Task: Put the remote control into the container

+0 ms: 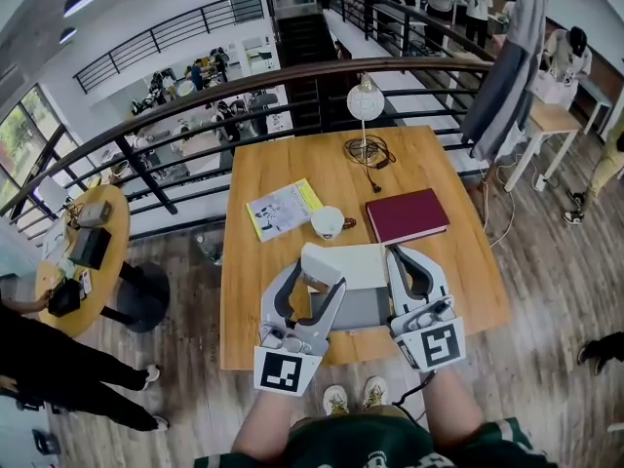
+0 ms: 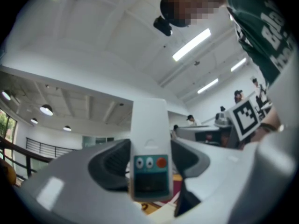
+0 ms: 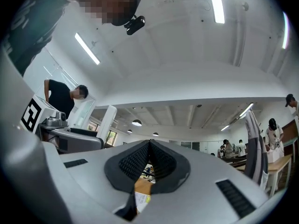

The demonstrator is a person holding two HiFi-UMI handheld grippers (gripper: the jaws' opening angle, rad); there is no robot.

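Note:
The white remote control (image 2: 149,143), with a teal button panel, stands clamped between the pads of my left gripper (image 2: 150,162). In the head view that left gripper (image 1: 317,281) sits at the near left corner of the grey container (image 1: 359,310), which lies near the table's front edge. A white lid or flap (image 1: 356,264) shows at the container's far side. My right gripper (image 1: 400,256) is at the container's right side. Its dark pads (image 3: 140,164) meet at the tip with nothing between them. The remote (image 3: 106,120) also shows at the left of the right gripper view.
On the wooden table (image 1: 283,154) lie a yellow-edged booklet (image 1: 283,208), a white cup (image 1: 328,222), a maroon book (image 1: 407,214) and a lamp (image 1: 365,105) with a coiled cable. A railing (image 1: 195,100) runs behind the table. People stand at the left and far right.

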